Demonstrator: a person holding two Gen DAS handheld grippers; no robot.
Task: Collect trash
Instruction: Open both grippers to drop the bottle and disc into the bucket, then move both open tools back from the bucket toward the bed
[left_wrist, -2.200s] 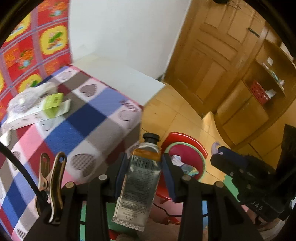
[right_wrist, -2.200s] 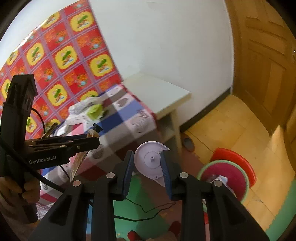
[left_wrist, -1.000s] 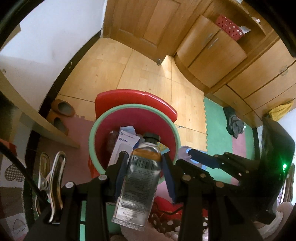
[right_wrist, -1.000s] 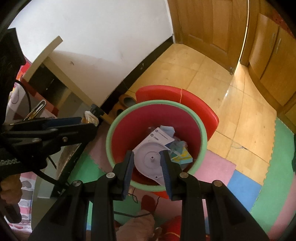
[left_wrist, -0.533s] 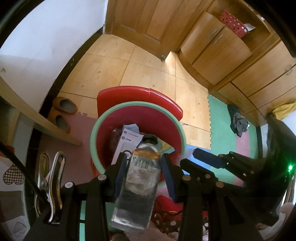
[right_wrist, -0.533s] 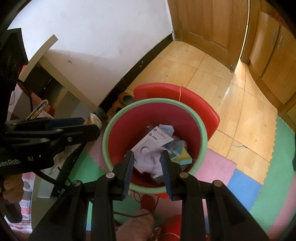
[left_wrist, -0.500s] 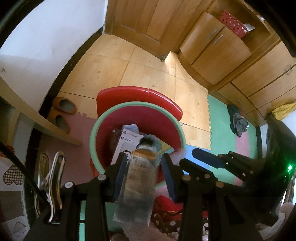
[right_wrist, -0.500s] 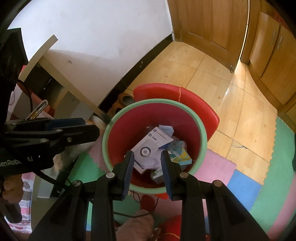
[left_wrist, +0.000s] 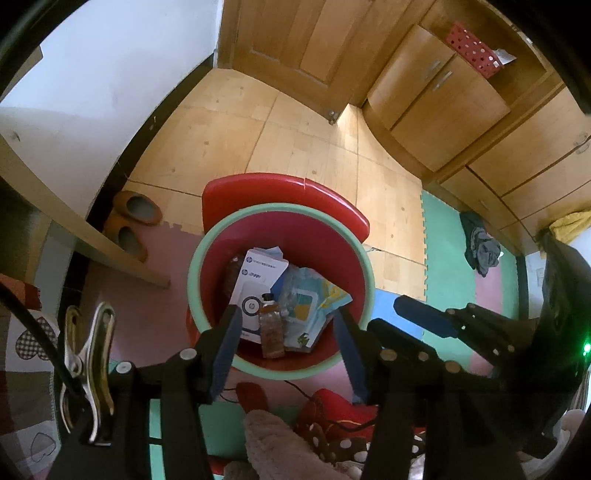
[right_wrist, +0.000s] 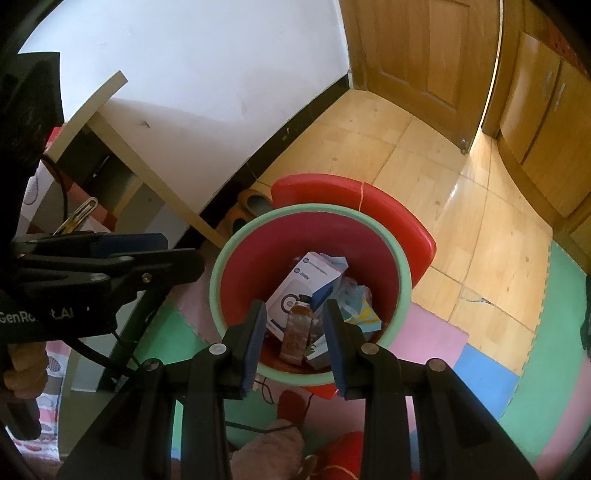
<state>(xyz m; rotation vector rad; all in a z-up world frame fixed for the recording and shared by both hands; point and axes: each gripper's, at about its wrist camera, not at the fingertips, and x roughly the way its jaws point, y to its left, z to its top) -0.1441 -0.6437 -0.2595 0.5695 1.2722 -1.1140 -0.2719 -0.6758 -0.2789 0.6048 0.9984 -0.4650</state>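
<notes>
Both grippers hang over the red bin (left_wrist: 279, 371) with the green rim, and both are empty. The left gripper (left_wrist: 286, 314) has its jaws spread wide, with the bin's contents showing straight down between them. The right gripper (right_wrist: 295, 312) also stands with jaws apart, nothing between the pads, framing the same heap from the other side.

Inside the bin, directly ahead of both sets of jaws, the tube (left_wrist: 271, 332) with the black cap lies on top of the trash, cap pointing away from the jaws. Just to its left is the white box (left_wrist: 255, 284) with blue print, partly under the tube. To its right are blue and yellow wrappers (left_wrist: 314, 306), crumpled and hard to tell apart. The round white piece is probably buried or lost against the box's printed circle; I cannot tell which.

The bin's near rim is cut off by the gripper bodies in both views. In the right wrist view the left gripper's fingers (right_wrist: 147, 254) reach in from the left, beside the bin's rim
</notes>
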